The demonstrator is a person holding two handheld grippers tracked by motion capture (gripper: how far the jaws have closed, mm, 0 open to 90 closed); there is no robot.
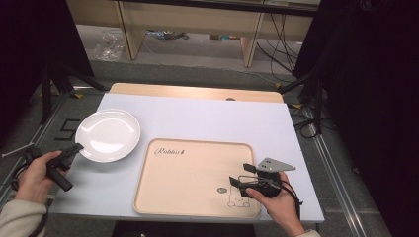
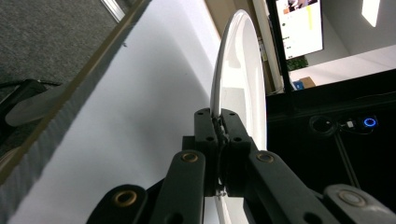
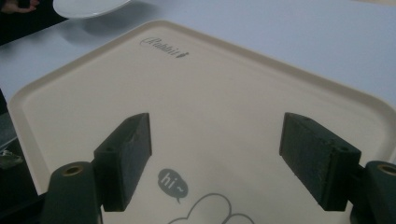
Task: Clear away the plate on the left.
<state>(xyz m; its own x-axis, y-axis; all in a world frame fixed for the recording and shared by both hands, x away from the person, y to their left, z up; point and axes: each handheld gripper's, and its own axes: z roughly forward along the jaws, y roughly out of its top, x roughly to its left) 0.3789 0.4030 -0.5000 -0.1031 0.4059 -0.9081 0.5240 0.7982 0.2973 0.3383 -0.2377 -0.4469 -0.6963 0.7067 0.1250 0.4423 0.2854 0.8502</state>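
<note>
White plate point(image 1: 107, 135) near table's point(image 1: 197, 116) left edge — left gripper point(image 1: 73, 148) pinches its rim. Right gripper point(image 1: 242, 177) gapes wide, empty, over tray point(image 1: 188, 173). Likely plate-to-tray carry: lift level — thin rim grip may slip.

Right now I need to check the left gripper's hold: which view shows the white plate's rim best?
The left gripper view: the plate rim sits pinched between its closed jaws. The high view shows the whole plate; the right gripper view catches its edge.

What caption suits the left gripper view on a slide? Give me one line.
Left claw clamped on the rim of a white plate, seen edge-on above the white table.
</note>
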